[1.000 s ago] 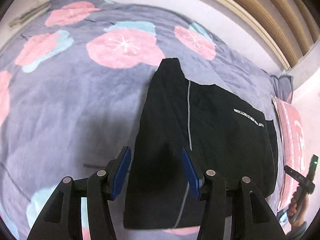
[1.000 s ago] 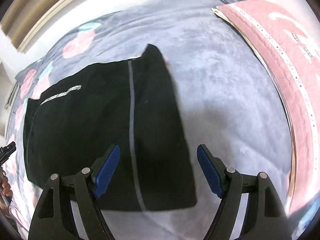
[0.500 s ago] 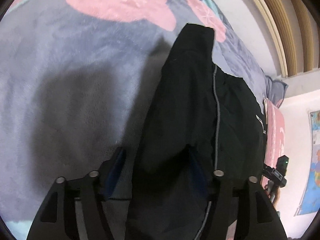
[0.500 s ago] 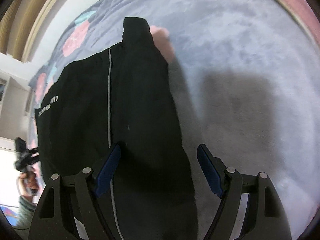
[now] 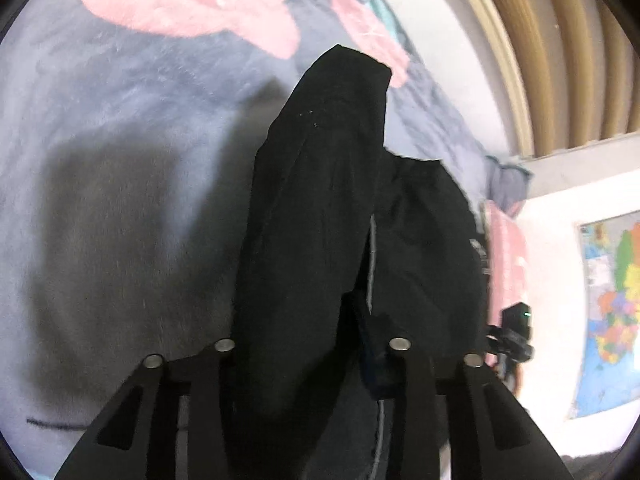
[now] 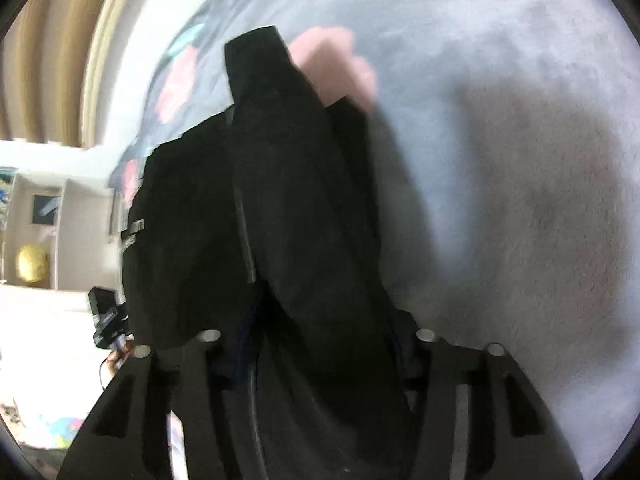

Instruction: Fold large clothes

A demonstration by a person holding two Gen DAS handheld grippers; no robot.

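Note:
A black garment [image 5: 320, 216] with a thin grey stripe lies on a grey-blue blanket with pink flower prints [image 5: 120, 128]. My left gripper [image 5: 296, 344] is shut on the garment's near edge, and the cloth bunches up between its fingers and hides the pads. My right gripper [image 6: 316, 340] is shut on the same garment [image 6: 280, 200] at its other near corner. The cloth rises in a ridge from both grippers toward the far end. Each gripper shows small in the other's view, at the garment's far side.
The blanket [image 6: 500, 160] spreads wide on both sides of the garment. A pink quilt [image 5: 506, 248] lies at the bed's far edge. A wooden headboard [image 5: 560, 60] and a wall map [image 5: 612, 300] stand behind. Shelves [image 6: 40, 232] show at the left.
Both grippers dropped onto the garment's near edge and closed on it. The cloth has lifted and bunched into a ridge between the fingers.

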